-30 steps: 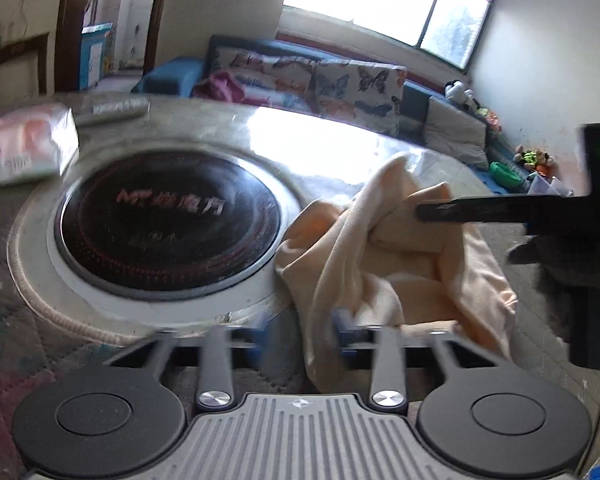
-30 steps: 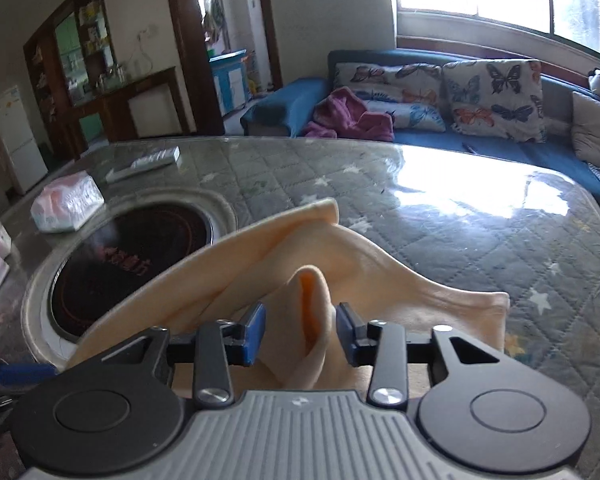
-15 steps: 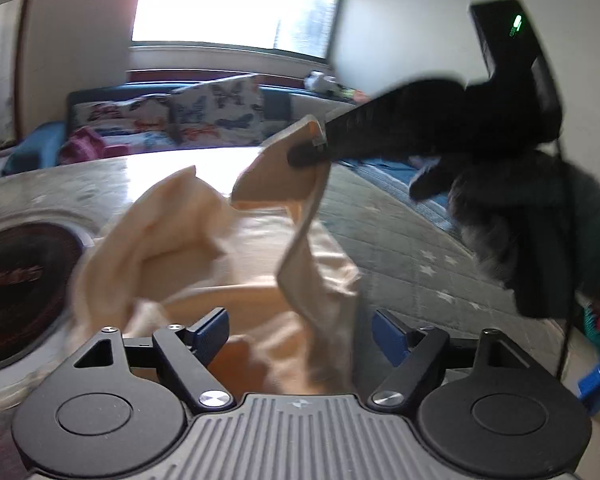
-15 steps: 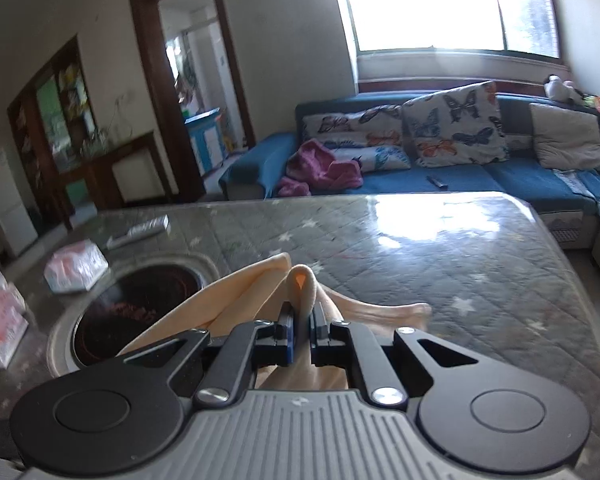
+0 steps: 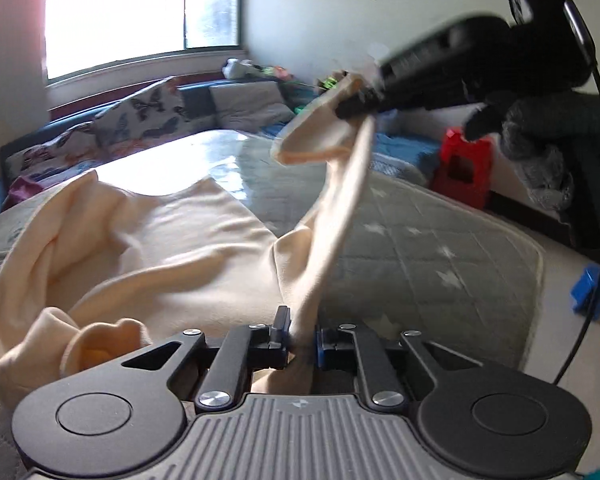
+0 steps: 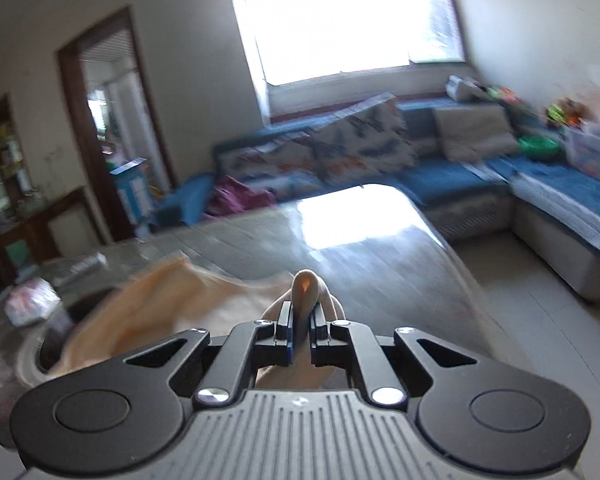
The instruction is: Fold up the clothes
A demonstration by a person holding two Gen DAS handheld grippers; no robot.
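Observation:
A cream-coloured garment (image 5: 172, 248) lies crumpled on the quilted table cover (image 5: 440, 248). My left gripper (image 5: 302, 342) is shut on a stretched band of this cloth near the bottom of the left wrist view. The band runs up and right to my right gripper (image 5: 358, 100), which pinches the other end above the table. In the right wrist view, my right gripper (image 6: 300, 326) is shut on a fold of the garment (image 6: 306, 288), and the rest of the cloth (image 6: 152, 308) trails blurred to the lower left.
A round dark hotplate (image 6: 68, 320) is set into the table at the left, with a tissue pack (image 6: 30, 306) beside it. A blue sofa (image 6: 460, 176) with cushions stands beyond the table. A red toy (image 5: 464, 168) and a blue object (image 5: 590, 290) sit on the floor at the right.
My left gripper, open half a second ago, has shut on the cloth. My right gripper has lifted its pinched fold higher, pulling the cloth taut between the two. Both views swung right.

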